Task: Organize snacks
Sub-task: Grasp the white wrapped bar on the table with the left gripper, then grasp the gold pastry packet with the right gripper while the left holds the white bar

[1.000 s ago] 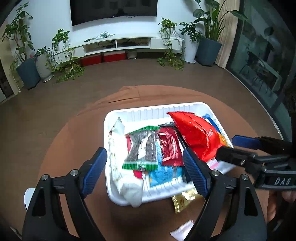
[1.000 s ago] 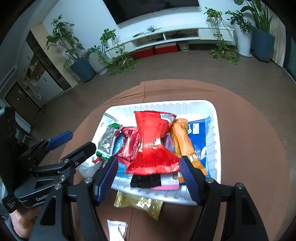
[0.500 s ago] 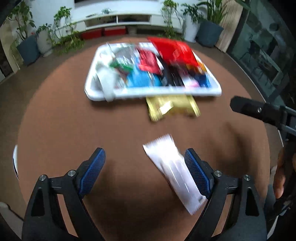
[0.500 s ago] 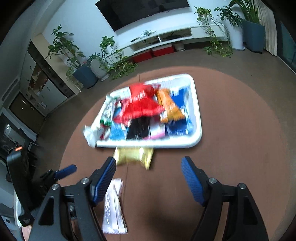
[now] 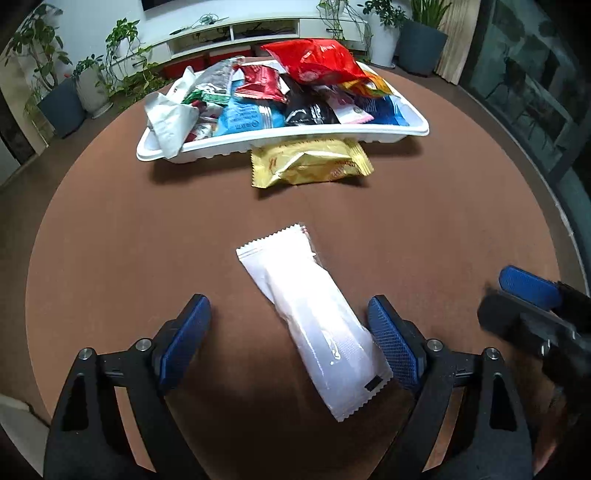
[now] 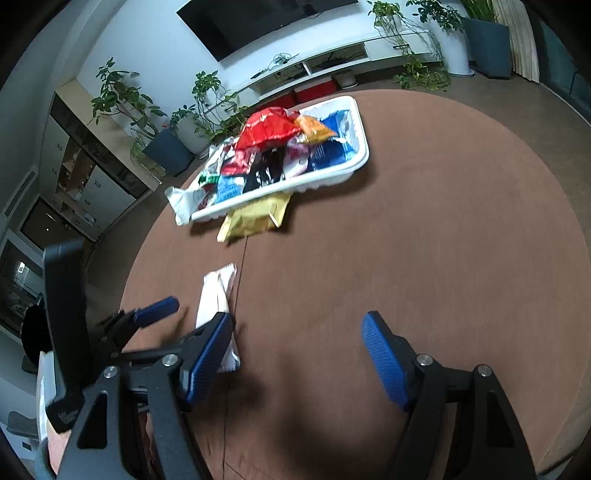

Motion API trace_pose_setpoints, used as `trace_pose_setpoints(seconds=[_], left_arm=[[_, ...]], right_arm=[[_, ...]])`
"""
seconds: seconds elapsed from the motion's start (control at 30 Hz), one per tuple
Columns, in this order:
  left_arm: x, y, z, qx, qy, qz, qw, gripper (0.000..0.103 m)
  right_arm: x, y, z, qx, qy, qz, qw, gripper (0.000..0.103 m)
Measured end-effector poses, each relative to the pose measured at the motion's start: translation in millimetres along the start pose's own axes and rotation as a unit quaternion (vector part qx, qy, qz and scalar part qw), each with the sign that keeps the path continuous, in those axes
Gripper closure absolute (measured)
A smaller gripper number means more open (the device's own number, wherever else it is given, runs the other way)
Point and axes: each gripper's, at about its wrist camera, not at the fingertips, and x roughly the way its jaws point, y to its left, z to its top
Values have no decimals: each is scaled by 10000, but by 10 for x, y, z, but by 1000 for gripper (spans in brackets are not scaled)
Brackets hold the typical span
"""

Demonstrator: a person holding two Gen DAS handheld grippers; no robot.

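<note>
- My left tongs (image 5: 288, 332) hang spread around the white packet (image 5: 314, 317) so I can pinch it.
- My right tongs (image 6: 295, 354) wait spread, empty.

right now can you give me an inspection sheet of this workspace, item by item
surface: round brown table, dark line like a seam across it in the right wrist view
job's things: white tray heaped with snack packets, red bag on top; gold packet on the table against the tray's near rim; white packet lying flat nearer
clutter: nothing seen
grippers: left gripper open, white packet between its fingers, not pinched; right gripper open over bare table
cables: a few on the white TV shelf
surroundings: potted plants, wall TV, dark cabinet
</note>
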Motion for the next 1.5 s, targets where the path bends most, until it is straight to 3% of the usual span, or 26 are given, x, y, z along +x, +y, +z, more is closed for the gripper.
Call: trace_pose_setpoints(seconds=[0.23,0.57,0.93,1.2,1.5], left_arm=[[40,-47,-22,47,-6,120,9999,22],[28,-53,33,107,-94,-163,9998,53],[8,51,34,212,-97,-447,9987,72],[-74,422,-153,46,-160,-533,9984,76],[-158,868,-359,-369,-331,-766,9958,76]], right_arm=[[-41,-76,-83,67,-34,-43,10000,27],[-10,-79,-136,22,14,-115,9999,27],[72,41,-37,-361,61,-228,9991,27],[391,380,326,-1329,117,-138,9910,25],[935,571,749,-1379,402,-210,9894,25]])
